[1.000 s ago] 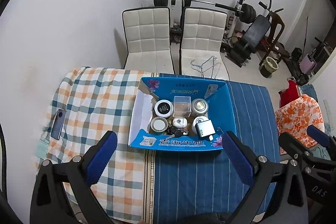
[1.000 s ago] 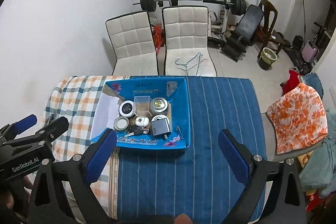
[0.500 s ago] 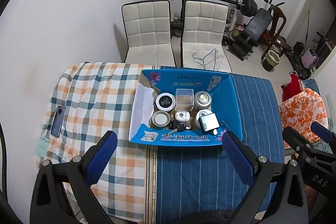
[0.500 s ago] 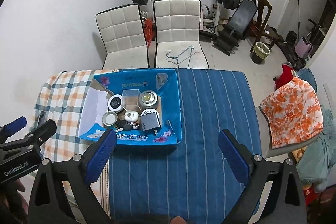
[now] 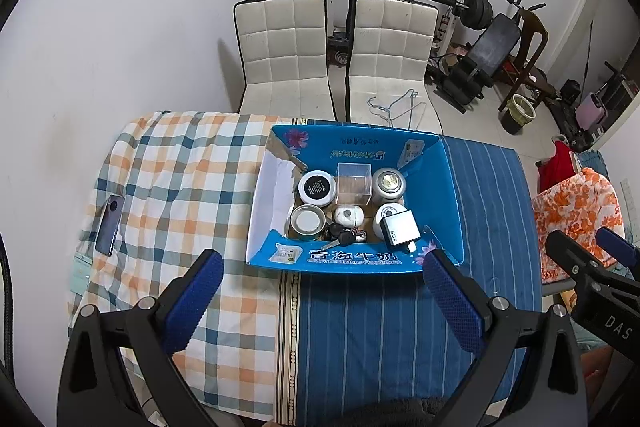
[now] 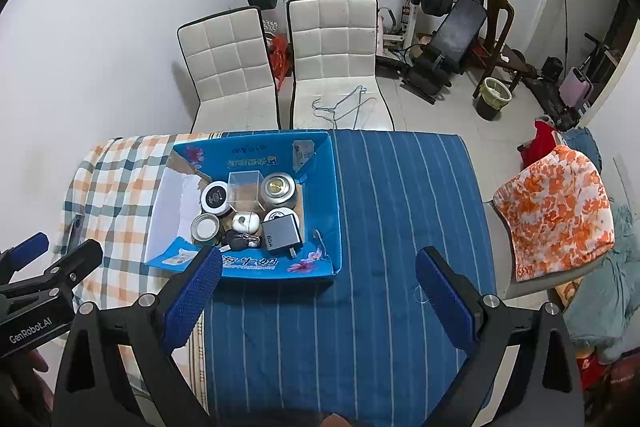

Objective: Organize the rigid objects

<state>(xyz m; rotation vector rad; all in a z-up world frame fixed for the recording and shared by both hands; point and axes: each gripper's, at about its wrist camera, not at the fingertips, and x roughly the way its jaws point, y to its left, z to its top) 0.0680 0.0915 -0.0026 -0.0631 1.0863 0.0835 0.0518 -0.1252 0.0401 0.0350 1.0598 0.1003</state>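
A blue cardboard box (image 5: pixel 360 151) (image 6: pixel 328 211) stands mid-table. In it are a black-lidded jar (image 5: pixel 317 187), a clear plastic cube (image 5: pixel 353 179), a silver tin (image 5: pixel 388 183), an open tin (image 5: pixel 307 222), a white earbud case (image 5: pixel 348 215), car keys (image 5: pixel 345 237) and a grey charger (image 5: pixel 400 229) (image 6: pixel 281 234). My left gripper (image 5: pixel 320 295) is open and empty, held high above the table's near edge. My right gripper (image 6: pixel 318 293) is open and empty at the same height, right of the box.
The table has a checked cloth (image 5: pixel 180 187) on the left and a blue striped cloth (image 6: pixel 400 227) on the right. A phone (image 5: pixel 110 225) lies at the left edge. Two white chairs (image 5: pixel 288 59) stand behind; gym gear fills the back.
Both grippers have pulled back and risen, so the table and box show smaller and farther away. Both stay open. The box contents have not moved.
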